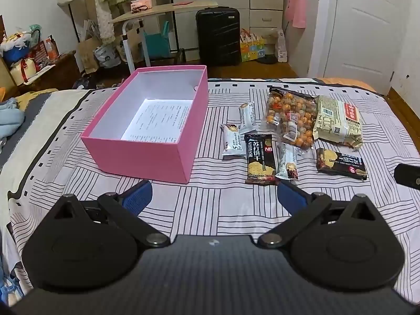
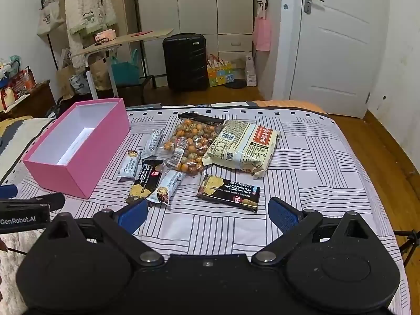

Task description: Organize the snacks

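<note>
An open pink box [image 1: 136, 155] [image 2: 78, 168] stands on the bed with only a printed sheet inside. To its right lie several snacks: a clear bag of round orange candies [image 1: 291, 116] [image 2: 189, 141], a cream noodle pack [image 1: 338, 122] [image 2: 244, 147], two black cracker packs [image 1: 261, 158] [image 1: 341, 164] [image 2: 228, 193] [image 2: 144, 183], and three small white bars [image 1: 231, 141] [image 1: 248, 116] [image 1: 287, 161]. My left gripper [image 1: 214, 198] hovers open in front of the box and snacks. My right gripper [image 2: 208, 214] is open just short of the nearer cracker pack. Nothing sits between either pair of blue pads.
The striped bedsheet [image 1: 210, 210] has free room in front of the snacks. Beyond the bed are a black suitcase [image 1: 218, 36], a tilted side table [image 1: 162, 10], bags and a white door [image 2: 338, 44]. Blue clothing [image 1: 10, 120] lies at the left.
</note>
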The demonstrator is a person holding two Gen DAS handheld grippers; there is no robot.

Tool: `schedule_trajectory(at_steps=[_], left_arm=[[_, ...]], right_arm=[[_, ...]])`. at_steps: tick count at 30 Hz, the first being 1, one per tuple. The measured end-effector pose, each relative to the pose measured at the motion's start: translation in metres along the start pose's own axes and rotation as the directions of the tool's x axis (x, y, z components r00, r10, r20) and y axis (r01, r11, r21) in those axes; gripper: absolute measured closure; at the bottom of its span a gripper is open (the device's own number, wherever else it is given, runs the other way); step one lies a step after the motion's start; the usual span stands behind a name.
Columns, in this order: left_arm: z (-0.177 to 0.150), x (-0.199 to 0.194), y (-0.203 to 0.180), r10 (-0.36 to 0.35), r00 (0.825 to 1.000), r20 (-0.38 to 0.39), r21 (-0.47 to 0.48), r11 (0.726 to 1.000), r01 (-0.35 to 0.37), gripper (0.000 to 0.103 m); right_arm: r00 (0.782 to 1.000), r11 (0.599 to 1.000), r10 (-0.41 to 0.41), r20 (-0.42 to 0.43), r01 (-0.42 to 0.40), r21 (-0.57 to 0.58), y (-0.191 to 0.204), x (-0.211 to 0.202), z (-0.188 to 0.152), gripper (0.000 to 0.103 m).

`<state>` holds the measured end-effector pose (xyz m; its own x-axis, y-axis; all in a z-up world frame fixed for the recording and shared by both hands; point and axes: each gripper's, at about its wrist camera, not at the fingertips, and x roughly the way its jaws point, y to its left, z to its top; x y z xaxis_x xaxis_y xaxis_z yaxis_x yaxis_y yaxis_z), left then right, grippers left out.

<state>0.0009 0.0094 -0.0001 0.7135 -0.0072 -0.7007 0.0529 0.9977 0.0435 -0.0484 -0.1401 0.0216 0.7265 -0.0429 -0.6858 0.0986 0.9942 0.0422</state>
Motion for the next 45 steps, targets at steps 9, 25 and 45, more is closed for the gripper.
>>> schedule_trajectory(at_steps=[9, 25, 45], left_arm=[[-0.003, -0.004, 0.000, -0.019, 1.000, 0.002, 0.007, 1.000, 0.019, 0.000], [-0.005, -0.006, 0.001, -0.022, 1.000, 0.009, -0.005, 1.000, 0.022, 0.000], [-0.013, -0.007, -0.002, -0.032, 0.997, 0.073, -0.016, 0.999, 0.034, 0.000]], right_arm=[[1.000, 1.000, -0.003, 0.000, 0.003, 0.002, -0.002, 0.000, -0.001, 0.003], [1.000, 1.000, 0.004, 0.021, -0.004, -0.002, -0.001, -0.002, -0.004, 0.003], [1.000, 1.000, 0.016, 0.014, -0.016, -0.003, 0.000, 0.001, -0.011, 0.003]])
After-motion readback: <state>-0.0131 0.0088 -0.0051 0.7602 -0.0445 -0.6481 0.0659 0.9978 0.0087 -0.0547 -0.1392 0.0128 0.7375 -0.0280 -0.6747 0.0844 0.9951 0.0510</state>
